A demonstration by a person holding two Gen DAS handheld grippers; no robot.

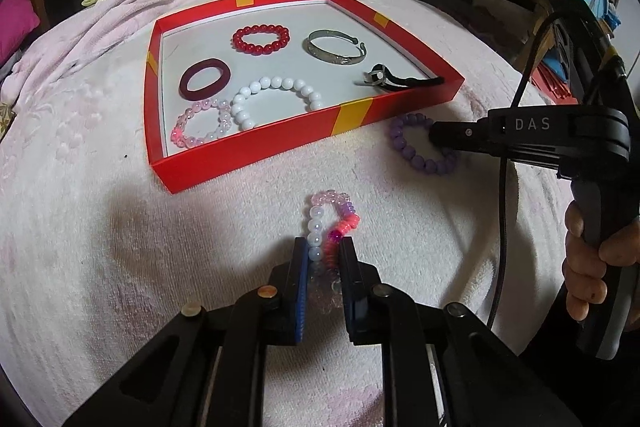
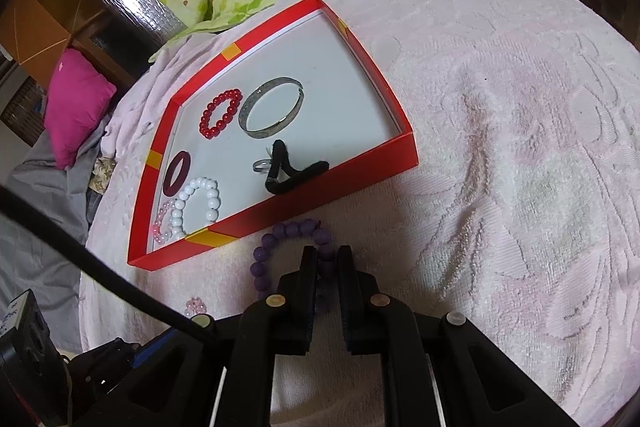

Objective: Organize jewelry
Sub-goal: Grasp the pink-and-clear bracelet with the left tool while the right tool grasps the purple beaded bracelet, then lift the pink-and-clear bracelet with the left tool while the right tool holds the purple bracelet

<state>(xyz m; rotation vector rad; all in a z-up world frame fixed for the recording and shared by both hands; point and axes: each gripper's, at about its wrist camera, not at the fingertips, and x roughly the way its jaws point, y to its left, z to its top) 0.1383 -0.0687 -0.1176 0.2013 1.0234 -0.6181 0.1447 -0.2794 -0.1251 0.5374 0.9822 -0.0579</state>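
One word, "DAS", marks right claw point(image 1: 434, 137).

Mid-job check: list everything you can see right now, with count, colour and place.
tray: one, red with yellow patches, on the towel
red bead bracelet: one, in tray, far side
silver bangle: one, in tray, beside the red beads
maroon ring: one, in tray
white bead bracelet: one, in tray
pink bead bracelet: one, in tray, touching the white one
black hair tie: one, in tray
purple bead bracelet: one, on towel outside tray
mixed bead bracelet: one, white, pink, purple, on towel
towel: one, pale pink
left gripper: closed on mixed bracelet
right gripper: closed on purple bracelet
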